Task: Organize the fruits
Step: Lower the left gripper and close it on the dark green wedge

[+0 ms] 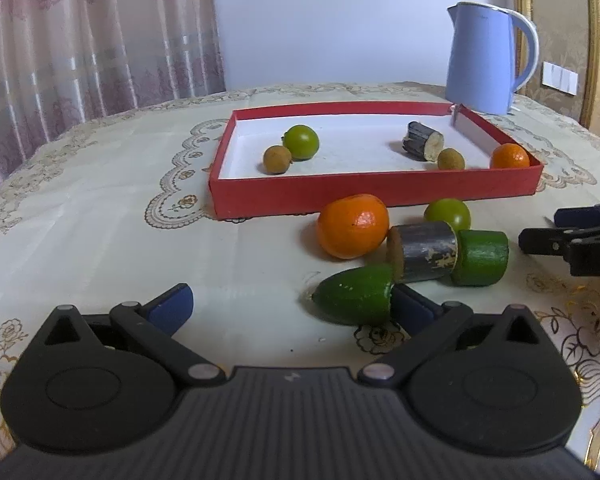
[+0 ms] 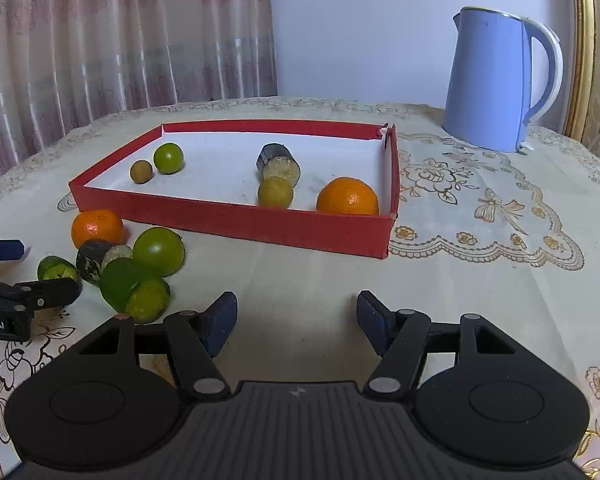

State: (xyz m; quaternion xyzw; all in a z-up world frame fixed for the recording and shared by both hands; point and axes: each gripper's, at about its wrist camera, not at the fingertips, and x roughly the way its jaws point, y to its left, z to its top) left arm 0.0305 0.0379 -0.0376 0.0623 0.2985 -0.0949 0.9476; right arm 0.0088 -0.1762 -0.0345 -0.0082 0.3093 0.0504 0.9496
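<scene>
- The red tray (image 2: 236, 222) sits on the surface (image 2: 440, 280) ahead of me, holding an orange (image 2: 347, 197), a lime, two small brown fruits and a dark cane piece.
- More fruit lies loose before the tray: an orange (image 1: 352, 226), limes, cane.
- My left fingers (image 1: 292, 310) are spread wide; a green cut piece (image 1: 356, 299) touches the right one.
- My right fingers (image 2: 297, 320) stand apart, empty, well short of the tray.

We are looking at a home, likely a dining or living room. We see a table under a cream tablecloth (image 2: 480, 216) embroidered with gold flowers and scalloped lace edging, a lavender electric kettle (image 2: 496, 80) standing on it, pinkish patterned curtains (image 1: 92, 36) at the left, a plain pale wall, a white wall switch (image 1: 560, 77), and a gilt frame (image 2: 582, 48).
</scene>
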